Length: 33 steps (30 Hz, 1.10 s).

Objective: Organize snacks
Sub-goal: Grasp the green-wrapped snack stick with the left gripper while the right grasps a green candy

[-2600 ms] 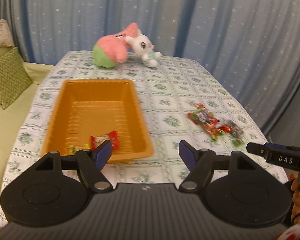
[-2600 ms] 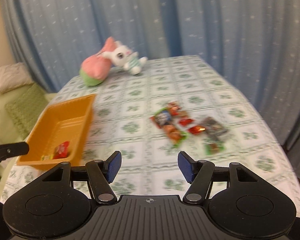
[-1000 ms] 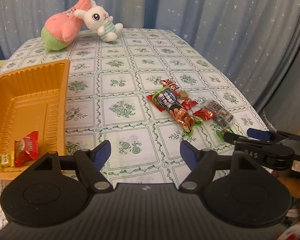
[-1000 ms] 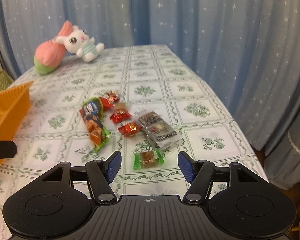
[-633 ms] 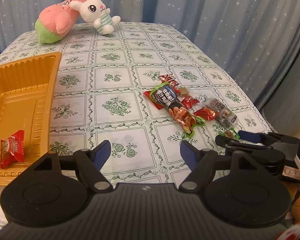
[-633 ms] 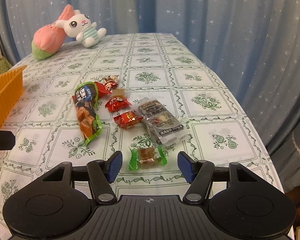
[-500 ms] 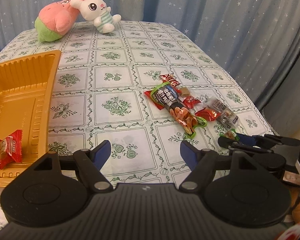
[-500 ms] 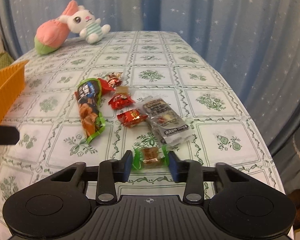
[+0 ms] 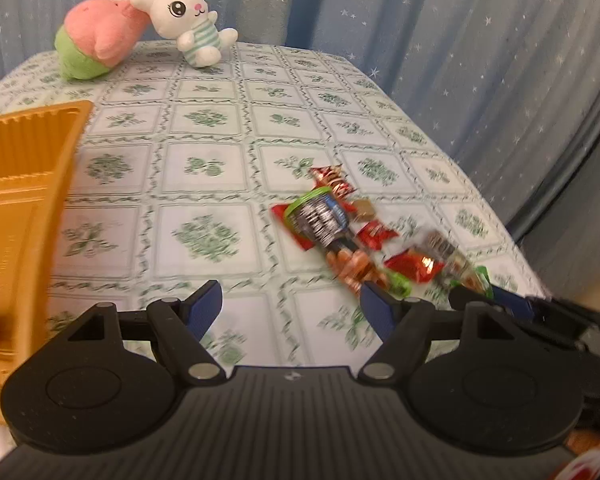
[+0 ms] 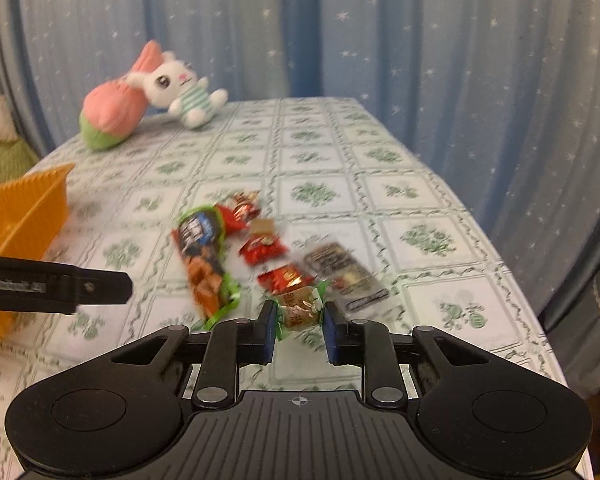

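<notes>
The surface (image 10: 380, 184) carried the orange tray (image 10: 32, 208) at left frame. The left hand-held gripper (image 9: 290, 306) stood apart, empty. The right hand-held gripper (image 10: 298, 330), jaws just closing, clamped the green-wrapped candy (image 10: 298, 310) at lower centre; next likely lifting it trayward.

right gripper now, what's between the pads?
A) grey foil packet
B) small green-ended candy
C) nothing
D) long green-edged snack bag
B: in the right wrist view the right gripper has its blue pads pressed on the twisted ends of the small green-ended candy; the jaws have just been closing on it.
</notes>
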Each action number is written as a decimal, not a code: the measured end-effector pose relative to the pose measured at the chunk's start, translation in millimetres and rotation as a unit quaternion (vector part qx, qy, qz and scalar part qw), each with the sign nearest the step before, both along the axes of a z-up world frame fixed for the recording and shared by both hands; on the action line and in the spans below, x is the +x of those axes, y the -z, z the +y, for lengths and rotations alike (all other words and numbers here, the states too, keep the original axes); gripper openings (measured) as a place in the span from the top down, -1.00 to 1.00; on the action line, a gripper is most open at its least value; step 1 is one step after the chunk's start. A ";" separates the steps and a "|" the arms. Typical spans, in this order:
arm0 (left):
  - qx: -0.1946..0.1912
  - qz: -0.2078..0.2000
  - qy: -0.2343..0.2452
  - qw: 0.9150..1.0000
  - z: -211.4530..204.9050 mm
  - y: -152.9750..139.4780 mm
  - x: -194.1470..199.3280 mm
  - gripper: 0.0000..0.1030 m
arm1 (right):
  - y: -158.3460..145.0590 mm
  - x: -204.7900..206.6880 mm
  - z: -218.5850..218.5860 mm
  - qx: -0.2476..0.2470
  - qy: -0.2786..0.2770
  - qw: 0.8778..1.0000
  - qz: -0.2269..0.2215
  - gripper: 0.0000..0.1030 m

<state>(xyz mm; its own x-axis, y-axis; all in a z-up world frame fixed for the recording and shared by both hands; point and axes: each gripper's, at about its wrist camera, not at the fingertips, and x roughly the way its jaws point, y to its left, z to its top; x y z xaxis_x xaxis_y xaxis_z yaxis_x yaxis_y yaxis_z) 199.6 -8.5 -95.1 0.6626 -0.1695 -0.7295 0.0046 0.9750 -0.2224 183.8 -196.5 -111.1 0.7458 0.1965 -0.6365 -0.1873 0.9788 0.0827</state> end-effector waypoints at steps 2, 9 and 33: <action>-0.015 -0.002 -0.006 1.000 -3.3 2.4 8.6 -0.33 | -1.4 1.8 -4.3 0.005 0.011 1.000 -0.001 0.52; -0.051 -0.002 -0.016 0.999 -22.0 13.3 34.4 0.04 | -3.4 8.8 -15.6 0.024 0.040 0.999 0.006 0.53; 0.084 0.033 0.052 0.995 -9.2 27.4 -21.5 0.48 | -4.0 9.7 -11.6 0.046 0.035 0.998 0.015 0.53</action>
<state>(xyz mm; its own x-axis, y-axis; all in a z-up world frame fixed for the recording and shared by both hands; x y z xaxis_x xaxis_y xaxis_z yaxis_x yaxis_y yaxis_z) 178.1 -17.7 -122.5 0.5969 -0.1064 -0.7952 0.0987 0.9934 -0.0588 193.5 -208.2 -107.1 0.7411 0.2040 -0.6396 -0.1153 0.9772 0.1781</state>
